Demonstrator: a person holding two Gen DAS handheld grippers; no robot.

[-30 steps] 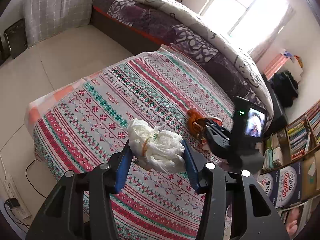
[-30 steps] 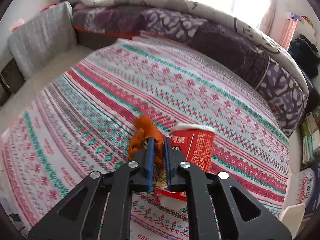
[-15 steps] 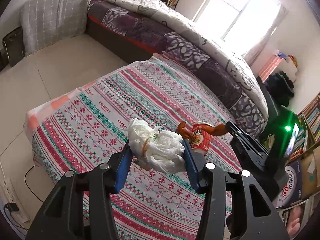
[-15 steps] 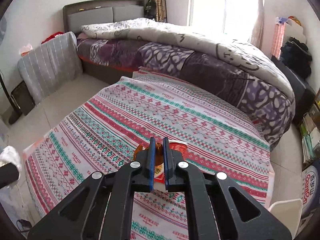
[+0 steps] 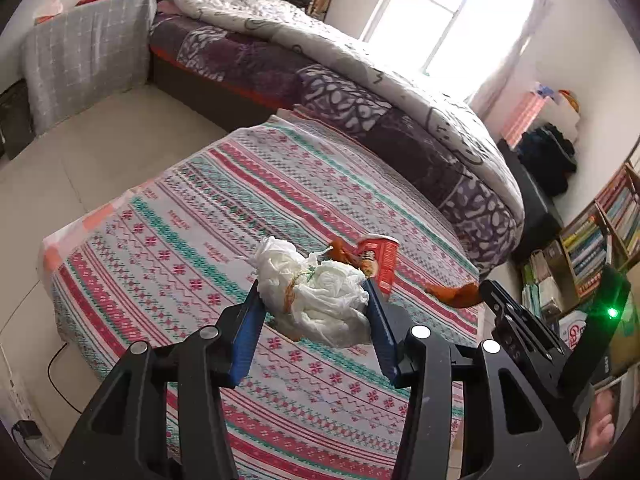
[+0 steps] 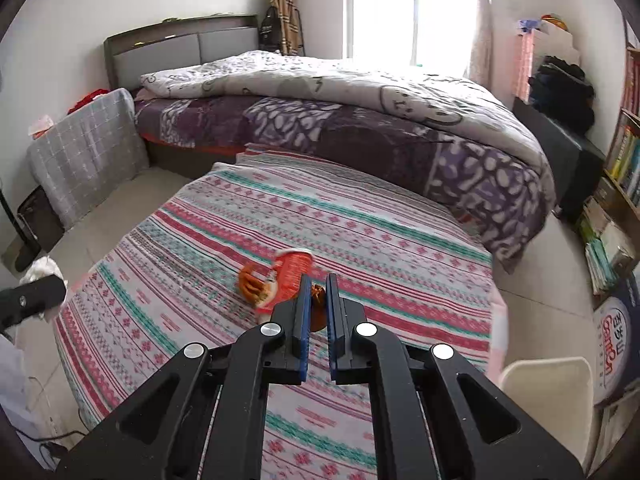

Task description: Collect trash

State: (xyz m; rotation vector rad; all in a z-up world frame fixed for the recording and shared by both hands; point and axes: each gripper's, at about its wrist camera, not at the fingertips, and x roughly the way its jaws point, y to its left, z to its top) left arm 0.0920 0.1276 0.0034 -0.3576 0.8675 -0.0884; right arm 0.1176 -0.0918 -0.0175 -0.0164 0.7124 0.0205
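Two tools hovered above the striped-cloth counter (image 5: 192, 240): left tool (image 5: 312, 304) gripped a white bag (image 5: 316, 292), right tool (image 6: 316, 308) pinched orange peel (image 6: 318, 294); red cup (image 6: 294, 270) at twelve o'clock, bed (image 6: 360, 120) beyond

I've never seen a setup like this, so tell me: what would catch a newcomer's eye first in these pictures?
Probably the crumpled white tissue wad, clamped between the blue fingers of the left gripper above the striped tablecloth. Next, the right gripper, pinched on a scrap of orange peel. On the cloth beyond it lies a red noodle cup with more peel beside it.
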